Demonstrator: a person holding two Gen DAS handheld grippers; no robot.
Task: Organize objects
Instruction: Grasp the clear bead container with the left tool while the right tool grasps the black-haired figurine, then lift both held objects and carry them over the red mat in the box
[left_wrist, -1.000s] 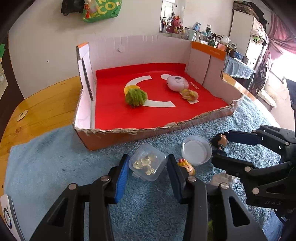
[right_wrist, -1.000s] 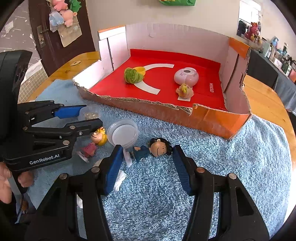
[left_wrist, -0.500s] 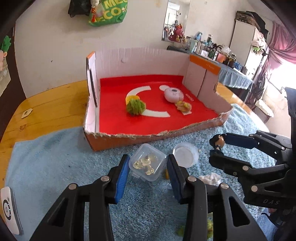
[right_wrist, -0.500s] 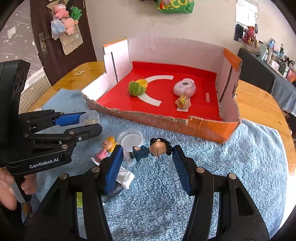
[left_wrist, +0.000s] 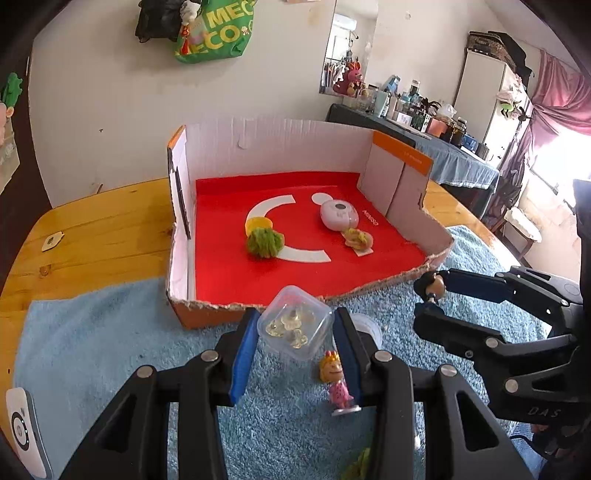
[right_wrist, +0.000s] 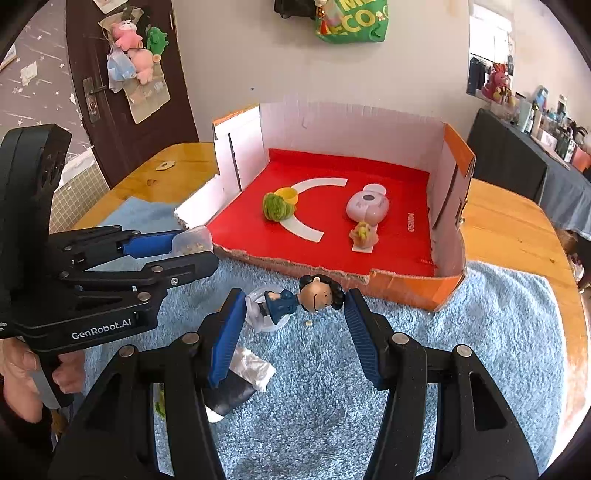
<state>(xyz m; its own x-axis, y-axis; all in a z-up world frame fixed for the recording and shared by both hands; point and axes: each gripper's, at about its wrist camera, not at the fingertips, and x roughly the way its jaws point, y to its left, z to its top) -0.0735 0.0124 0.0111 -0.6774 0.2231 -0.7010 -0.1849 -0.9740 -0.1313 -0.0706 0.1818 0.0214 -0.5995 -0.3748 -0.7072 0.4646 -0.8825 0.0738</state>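
left gripper (left_wrist: 295, 332) is clamped on the clear plastic box (left_wrist: 294, 328) of small trinkets, pads on two opposite walls, box tilted and off the blue towel (left_wrist: 92, 332). right gripper (right_wrist: 293, 314) is clamped on the dark-haired figurine (right_wrist: 308, 297), which lies sideways across the gap, head against the right pad, feet toward the left pad. the cardboard tray (left_wrist: 207, 306) with the red floor sits just ahead of both grippers, its torn front lip below and in front of the held items. already inside: green fuzzy ball (left_wrist: 264, 242), pink round case (left_wrist: 339, 215), small yellow-green toy (left_wrist: 357, 238). not yet collected, below the left gripper: blonde figurine (left_wrist: 337, 380); a round white lid (right_wrist: 264, 314) lies under the right one. risks, as judgement: the box is thin and slick, so a tilted grip could let it rotate or pop out, spilling trinkets. the figurine is held end to end on a rounded head, so it could pivot and drop. both loads are low enough to clip the ragged lip going in. the grippers are close side by side and could collide over the tray.
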